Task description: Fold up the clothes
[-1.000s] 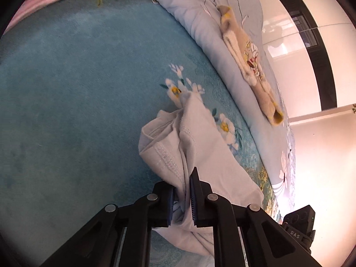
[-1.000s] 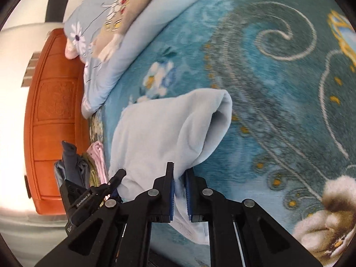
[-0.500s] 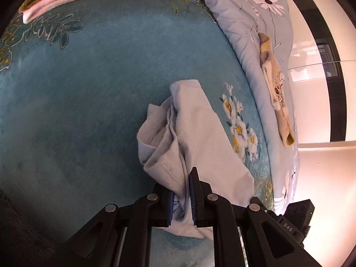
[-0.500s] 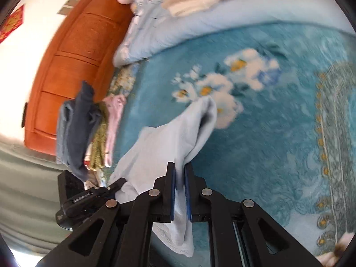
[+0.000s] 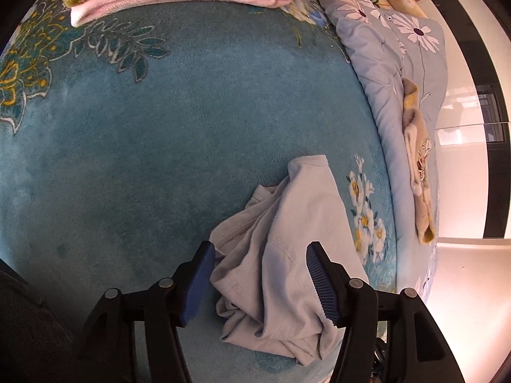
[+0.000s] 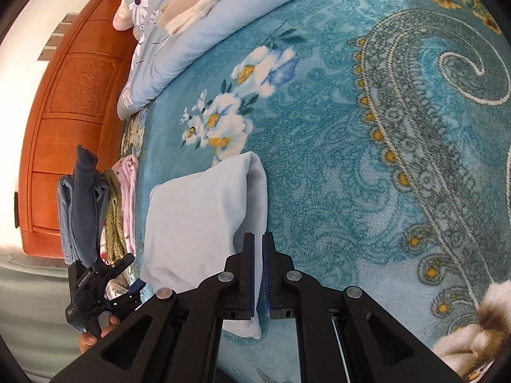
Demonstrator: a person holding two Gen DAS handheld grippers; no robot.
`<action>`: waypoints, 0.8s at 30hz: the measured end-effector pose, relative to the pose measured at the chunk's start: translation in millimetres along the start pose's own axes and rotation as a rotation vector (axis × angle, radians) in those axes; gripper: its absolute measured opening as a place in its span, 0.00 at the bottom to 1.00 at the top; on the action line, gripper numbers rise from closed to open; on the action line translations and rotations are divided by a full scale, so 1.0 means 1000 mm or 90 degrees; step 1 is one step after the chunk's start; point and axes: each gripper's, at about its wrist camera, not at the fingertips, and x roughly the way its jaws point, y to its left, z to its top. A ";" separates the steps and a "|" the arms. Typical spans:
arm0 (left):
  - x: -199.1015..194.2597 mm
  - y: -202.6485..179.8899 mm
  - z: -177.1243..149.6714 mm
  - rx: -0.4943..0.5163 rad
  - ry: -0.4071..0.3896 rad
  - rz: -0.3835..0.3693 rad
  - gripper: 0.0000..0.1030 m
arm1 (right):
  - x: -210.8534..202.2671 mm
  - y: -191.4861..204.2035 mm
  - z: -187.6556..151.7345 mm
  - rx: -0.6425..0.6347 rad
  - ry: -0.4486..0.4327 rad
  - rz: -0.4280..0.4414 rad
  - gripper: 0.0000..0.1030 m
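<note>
The pale blue garment (image 5: 287,255) lay on the teal floral blanket (image 5: 159,159), in the lower centre-right of the left wrist view and the lower left-centre of the right wrist view (image 6: 204,217). From the right it looked doubled over into a rough rectangle with a smooth top face; from the left its near edge showed bunched hems and loose wrinkles.

The left gripper (image 5: 258,274) stood with its fingers wide apart, the crumpled edge lying between and below them, clamped by neither. The right gripper (image 6: 258,274) had its fingers nearly together; the garment's right edge ran down behind them, and I could not tell whether a thin layer was pinched there.

By my judgement a fold was being laid down and let go, or a fresh hold was being sought on the rumpled side. Either way, the bunched edge under the left fingers called for smoothing before the piece would sit neatly.

A stack of folded clothes (image 6: 95,207) lay at the left edge of the right view, near the orange wooden headboard (image 6: 70,111); a grey-blue flowered quilt (image 5: 399,79) ran along the right of the left view.
</note>
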 end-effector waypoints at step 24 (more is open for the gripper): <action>0.048 -0.012 0.010 0.064 0.078 0.008 0.36 | 0.050 0.023 -0.013 0.058 -0.007 0.043 0.26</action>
